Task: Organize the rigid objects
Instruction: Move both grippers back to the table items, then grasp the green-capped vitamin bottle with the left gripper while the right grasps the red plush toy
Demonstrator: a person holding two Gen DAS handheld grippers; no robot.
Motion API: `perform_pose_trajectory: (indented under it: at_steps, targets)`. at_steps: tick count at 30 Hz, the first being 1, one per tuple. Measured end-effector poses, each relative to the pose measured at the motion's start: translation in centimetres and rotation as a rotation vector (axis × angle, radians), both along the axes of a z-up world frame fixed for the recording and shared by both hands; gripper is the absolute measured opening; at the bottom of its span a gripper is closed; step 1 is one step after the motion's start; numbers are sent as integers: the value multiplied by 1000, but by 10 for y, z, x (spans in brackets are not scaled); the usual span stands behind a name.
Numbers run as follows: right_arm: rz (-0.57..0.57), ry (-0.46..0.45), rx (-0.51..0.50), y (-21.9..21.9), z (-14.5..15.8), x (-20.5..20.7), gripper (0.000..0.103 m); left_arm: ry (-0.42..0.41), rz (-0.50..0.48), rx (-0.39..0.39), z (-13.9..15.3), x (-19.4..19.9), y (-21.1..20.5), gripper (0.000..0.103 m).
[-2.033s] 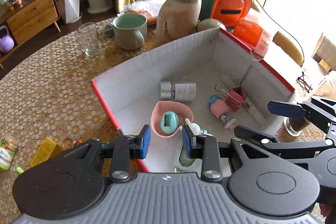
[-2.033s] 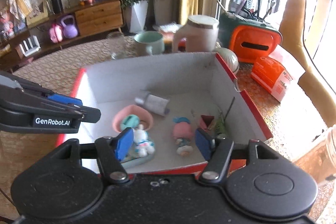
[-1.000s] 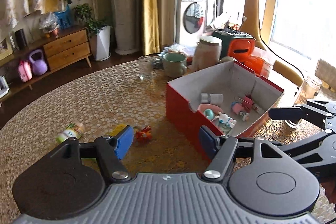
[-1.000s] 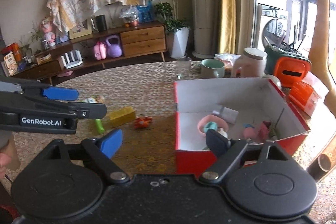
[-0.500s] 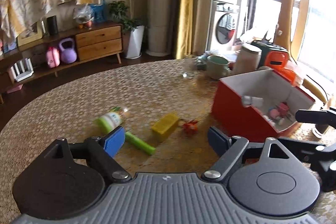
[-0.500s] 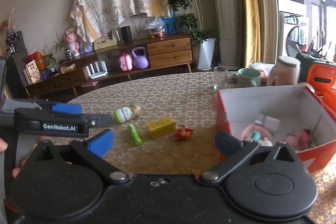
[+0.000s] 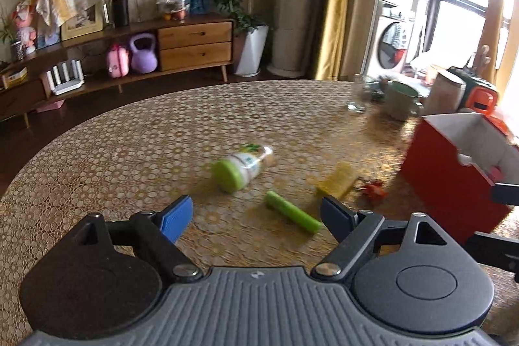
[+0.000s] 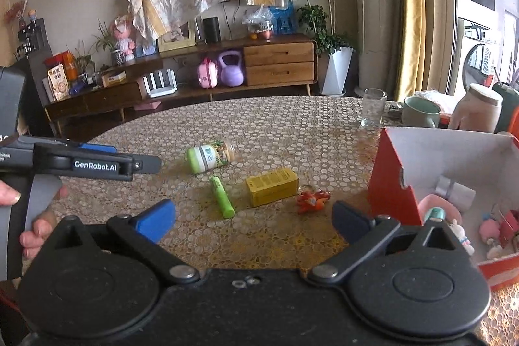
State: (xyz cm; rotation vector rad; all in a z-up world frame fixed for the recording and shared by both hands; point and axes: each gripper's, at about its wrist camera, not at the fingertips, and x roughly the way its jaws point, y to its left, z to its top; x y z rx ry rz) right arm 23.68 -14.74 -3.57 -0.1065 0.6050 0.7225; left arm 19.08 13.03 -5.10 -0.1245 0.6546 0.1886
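While both grippers stand wide and empty, the left gripper (image 7: 256, 218) hangs over a slim green plastic stick (image 7: 291, 215) lying flat on the lace-patterned round table (image 7: 129, 151), its long axis slanting. Beside it lie a green-capped bottle (image 8: 209, 157), a yellow box (image 8: 271, 186) and an orange toy (image 8: 312, 200). The right gripper (image 8: 253, 221) faces them; the red cardboard box (image 8: 391, 180) holds a pink bowl (image 8: 431, 208).

The left gripper (image 7: 256, 218) is wide open over the table (image 7: 129, 148), with nothing in it. A green stick (image 7: 291, 215) lies just in front, near a bottle (image 7: 241, 167) on its side, a yellow block (image 7: 335, 182) and the red box (image 7: 451, 184).
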Motion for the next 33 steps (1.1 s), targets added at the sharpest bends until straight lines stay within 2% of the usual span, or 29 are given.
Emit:
perform_pose_trajectory:
  at_steps: [14, 22, 33]
  targets:
    - [-52, 23, -85, 30, -51, 55, 99, 28, 64, -6, -40, 69, 35, 86]
    - [-95, 56, -123, 41, -77, 85, 89, 38, 81, 22, -63, 104, 37, 86]
    - [-112, 92, -142, 47, -97, 103, 75, 47, 31, 18, -83, 135, 37, 86]
